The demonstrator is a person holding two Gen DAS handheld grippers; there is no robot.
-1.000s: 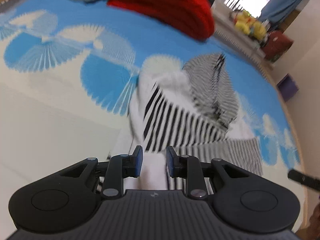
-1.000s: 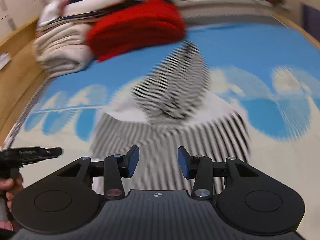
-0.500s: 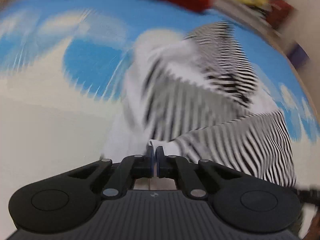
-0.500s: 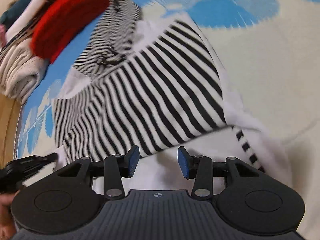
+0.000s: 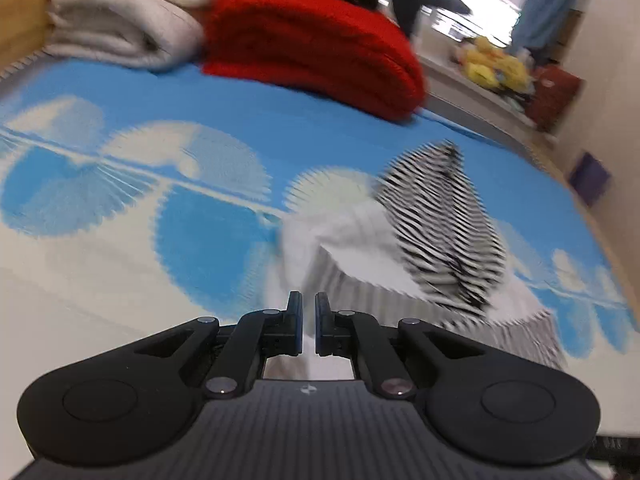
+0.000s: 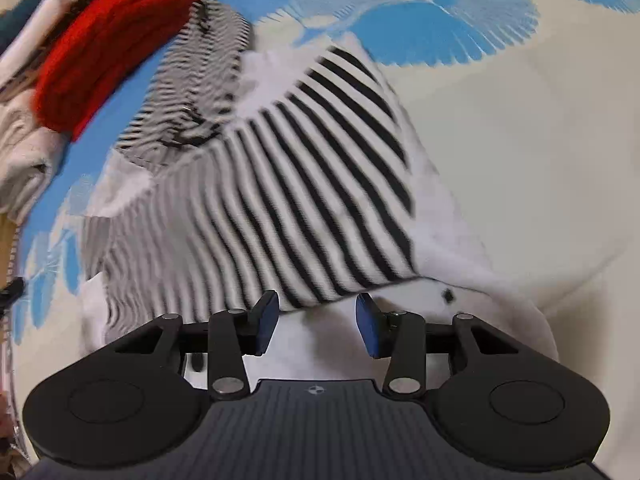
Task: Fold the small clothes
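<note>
Early stage: striped top (image 6: 288, 200) unfolded below red pile (image 6: 108, 48). Left claw (image 5: 308, 322) pinches its hem; right claw (image 6: 316, 322) half-open, empty.

Bedding and bedroom clutter

A blue and cream fan-patterned bedspread (image 5: 224, 216) covers the bed. At its far end a folded red knit (image 5: 316, 48) lies beside rolled cream blankets (image 5: 120, 20) (touching, it seems). Beyond, yellow soft toys (image 5: 494, 66), probably, sit blurred near a blue curtain (image 5: 540, 4).
</note>
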